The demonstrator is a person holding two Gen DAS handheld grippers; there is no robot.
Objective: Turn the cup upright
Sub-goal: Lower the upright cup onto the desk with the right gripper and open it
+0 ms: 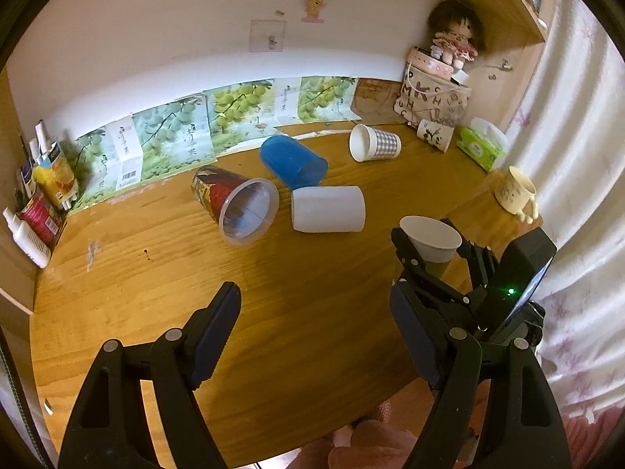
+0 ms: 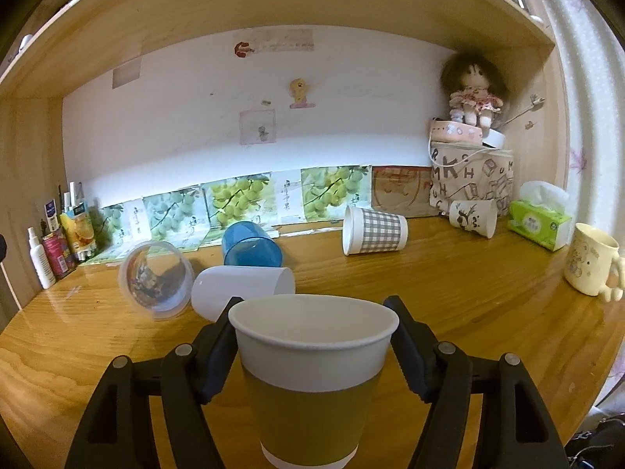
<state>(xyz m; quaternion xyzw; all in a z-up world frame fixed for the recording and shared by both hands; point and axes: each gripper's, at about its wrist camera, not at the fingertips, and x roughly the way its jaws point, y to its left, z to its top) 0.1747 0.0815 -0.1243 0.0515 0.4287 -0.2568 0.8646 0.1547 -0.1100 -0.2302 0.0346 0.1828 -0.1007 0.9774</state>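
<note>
The right hand-held gripper (image 2: 312, 348) is clamping the paper cup (image 2: 312, 371) mouth-up at lower centre; it should be lowering it level onto the worktop (image 2: 468, 293); the left hand-held gripper (image 1: 312, 312) is gaping empty.

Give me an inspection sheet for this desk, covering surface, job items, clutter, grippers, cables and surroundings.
Surface: wooden desk, glossy, small dark specks near the left side.
Job's things: brown and white paper cup upright, mouth up, in the right gripper; on their sides lie the clear printed cup, blue cup, white cup, checked cup and a small patterned cup; cream mug upright.
Clutter: green tissue pack, bottles and tubes at far left.
Grippers: left gripper open, holding nothing; right shut on the paper cup.
Cables: nothing seen.
Surroundings: doll on a lettered bag, grape posters, curtain.
</note>
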